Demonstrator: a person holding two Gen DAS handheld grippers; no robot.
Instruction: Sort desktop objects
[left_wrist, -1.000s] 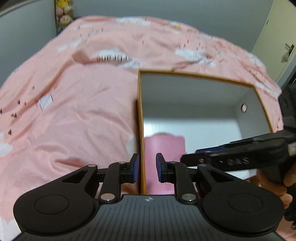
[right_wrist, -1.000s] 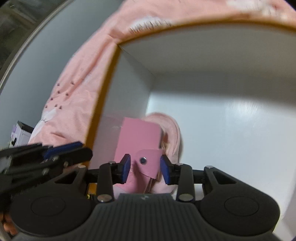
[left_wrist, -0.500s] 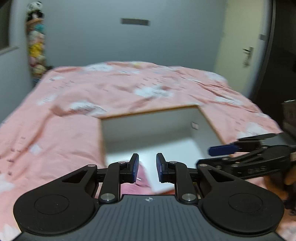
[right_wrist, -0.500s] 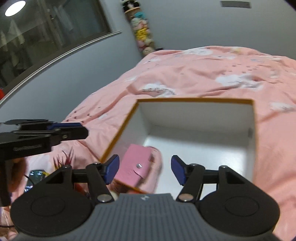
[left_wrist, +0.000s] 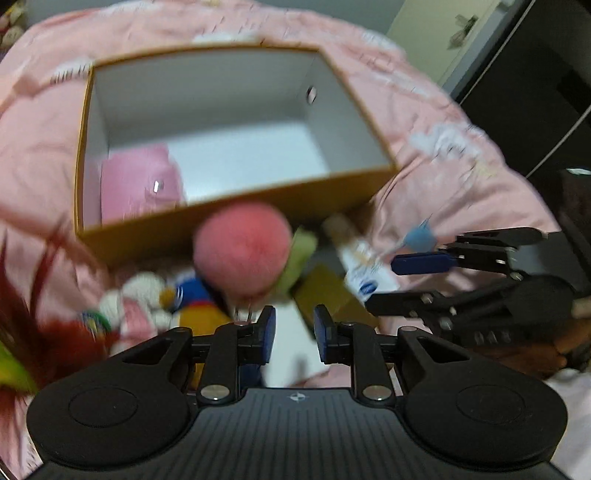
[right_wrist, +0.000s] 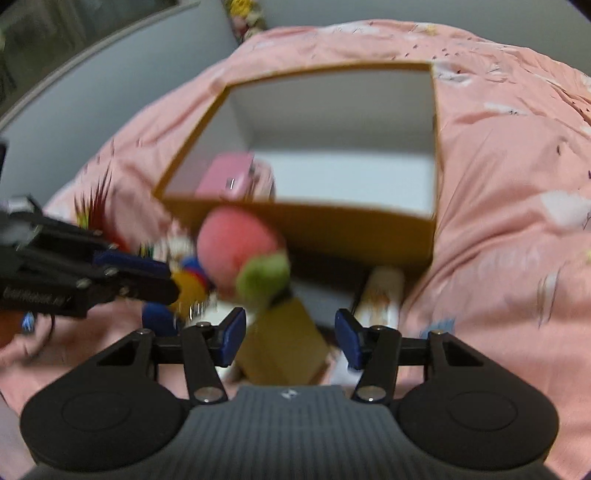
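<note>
Both grippers' fingers (left_wrist: 266, 328) empty; box (left_wrist: 236, 229) holds pink wallet (left_wrist: 138, 186).

both grippers tilted down, side by side. left gripper (left_wrist: 294, 329) has its jaws only a bit apart and opening, nothing between them. right gripper (right_wrist: 290, 340) is wider, jaws closing, nothing pinched between the pads either
</note>
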